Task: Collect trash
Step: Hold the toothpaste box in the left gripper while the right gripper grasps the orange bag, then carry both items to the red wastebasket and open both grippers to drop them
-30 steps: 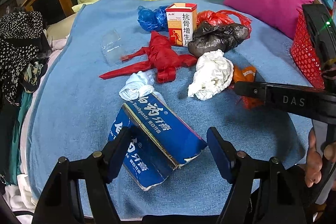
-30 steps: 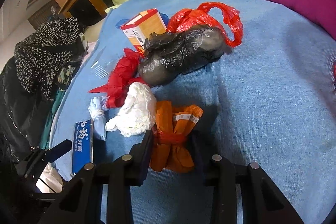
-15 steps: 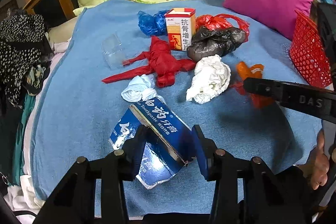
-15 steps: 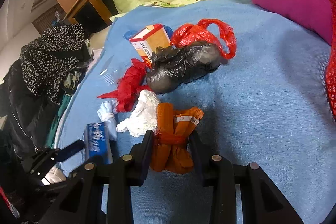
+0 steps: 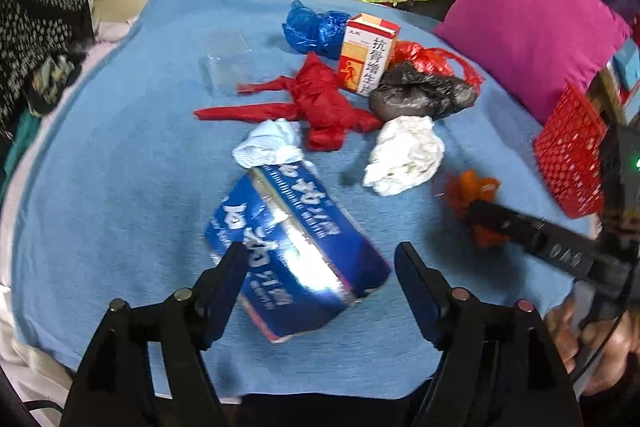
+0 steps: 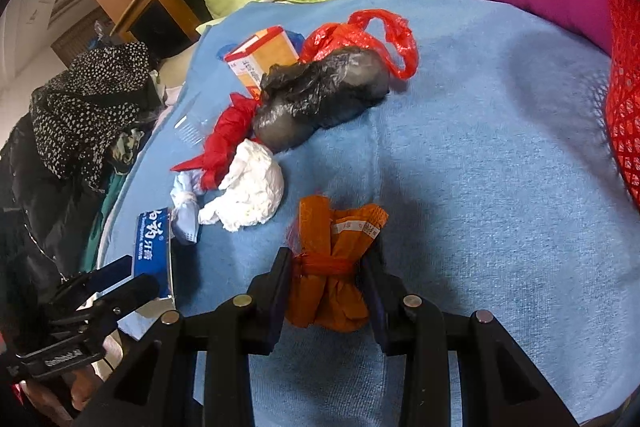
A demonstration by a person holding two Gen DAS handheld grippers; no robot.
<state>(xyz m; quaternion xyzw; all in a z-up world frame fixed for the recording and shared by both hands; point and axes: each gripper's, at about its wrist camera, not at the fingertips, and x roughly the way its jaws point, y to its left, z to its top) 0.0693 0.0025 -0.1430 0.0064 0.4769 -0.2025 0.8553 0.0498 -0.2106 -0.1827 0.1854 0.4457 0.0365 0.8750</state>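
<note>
We see the blue toothpaste box (image 5: 296, 251) lying on the blue blanket (image 5: 120, 155) between the spread jaws of our left gripper (image 5: 320, 267), which have just been opening; its long axis runs diagonally, far end up-left toward a white wad (image 5: 268, 147). Motion blurs its print. Our right gripper (image 6: 326, 273) pinches the upright orange bundle (image 6: 332, 267), whose lower end is partly hidden.

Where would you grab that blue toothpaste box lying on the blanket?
Across its narrow width near the closer end, coming from above. The blue toothpaste box lies flat and slanted on the blue blanket, its long sides exposed; the far end touches a white-blue wad.
</note>
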